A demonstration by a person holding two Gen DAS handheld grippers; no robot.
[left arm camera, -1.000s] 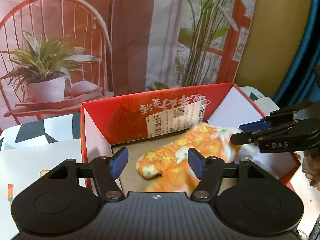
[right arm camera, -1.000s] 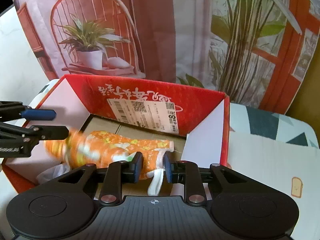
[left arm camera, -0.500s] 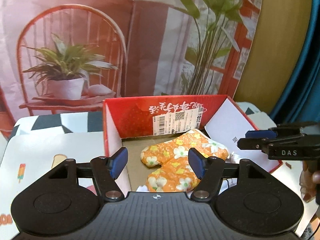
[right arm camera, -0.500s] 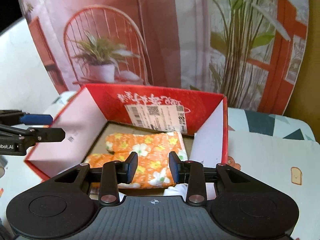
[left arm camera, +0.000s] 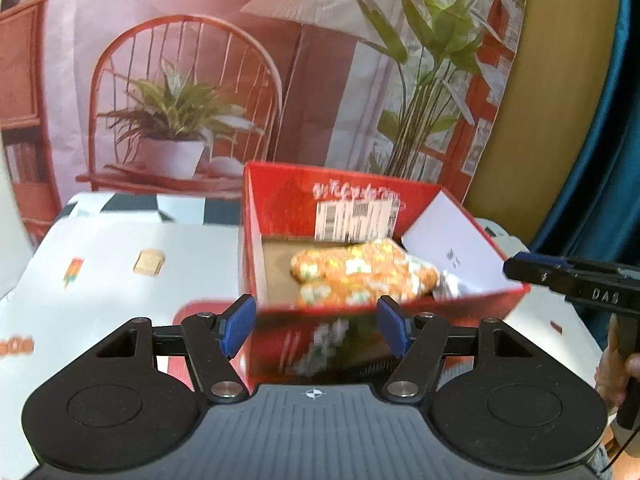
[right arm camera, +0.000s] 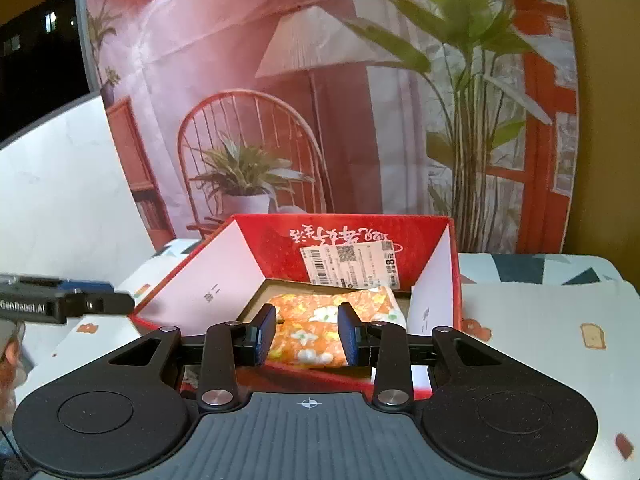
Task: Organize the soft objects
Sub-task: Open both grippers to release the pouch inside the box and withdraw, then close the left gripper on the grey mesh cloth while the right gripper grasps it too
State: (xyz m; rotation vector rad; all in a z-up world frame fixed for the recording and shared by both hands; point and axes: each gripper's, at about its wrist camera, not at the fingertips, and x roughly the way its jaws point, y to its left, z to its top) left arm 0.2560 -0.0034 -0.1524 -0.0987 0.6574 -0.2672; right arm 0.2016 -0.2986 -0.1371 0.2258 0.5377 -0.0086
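An orange soft cloth with white flowers (left arm camera: pixel 360 276) lies folded on the floor of the open red cardboard box (left arm camera: pixel 288 200). My left gripper (left arm camera: pixel 316 320) hovers in front of the box's near wall, open, with nothing between its blue pads. My right gripper (right arm camera: pixel 307 332) hangs over the near rim of the red box (right arm camera: pixel 280 240), jaws a little apart and empty, and the orange cloth (right arm camera: pixel 320 320) lies well beyond them. Each gripper shows at the edge of the other's view, to the side of the box.
The box stands on a white table cover (left arm camera: pixel 120 264) printed with small pictures. A backdrop picturing a chair and potted plants (left arm camera: pixel 180 80) hangs right behind it. A white panel (right arm camera: pixel 60 200) stands at the left, and a hand (left arm camera: pixel 616 360) holds the right gripper.
Both grippers have drawn back and up out of the box. The right jaws, narrow on the cloth's edge at first, let go and widened. The cloth settled flat in the box.
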